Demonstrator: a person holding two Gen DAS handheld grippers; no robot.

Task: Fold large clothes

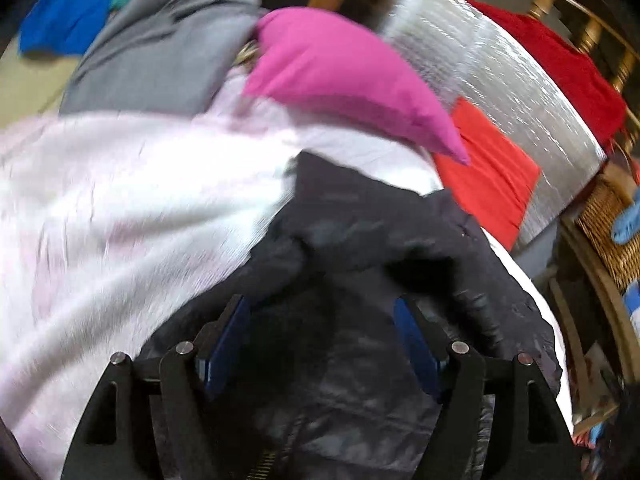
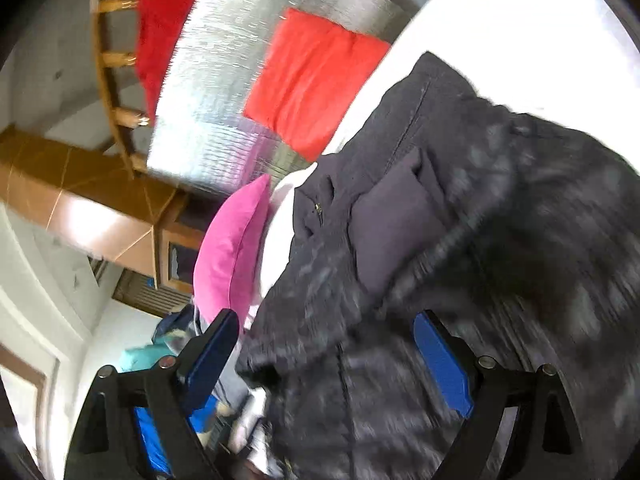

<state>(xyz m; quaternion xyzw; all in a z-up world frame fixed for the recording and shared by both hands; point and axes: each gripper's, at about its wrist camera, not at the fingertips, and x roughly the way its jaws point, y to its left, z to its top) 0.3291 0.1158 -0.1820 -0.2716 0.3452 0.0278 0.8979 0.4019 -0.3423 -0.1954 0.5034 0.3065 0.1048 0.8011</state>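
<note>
Now the dark jacket (image 1: 360,240) lay bunched on the white bed (image 1: 120,200). Both the left gripper (image 1: 322,312) and right gripper (image 2: 326,332) had jaws spread, holding nothing. Next, I think, they needed to grab its edges.

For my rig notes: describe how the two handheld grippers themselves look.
Both match. The left gripper and right gripper each have two black, angular fingers lined with flat blue pads, joined by round silver pivot pins. No cables or sleeves show.

jacket (image 1: 360,240) on sheet (image 1: 120,200) | pillow (image 1: 340,76) behind jacket | cushion (image 1: 488,176) right of pillow
</note>
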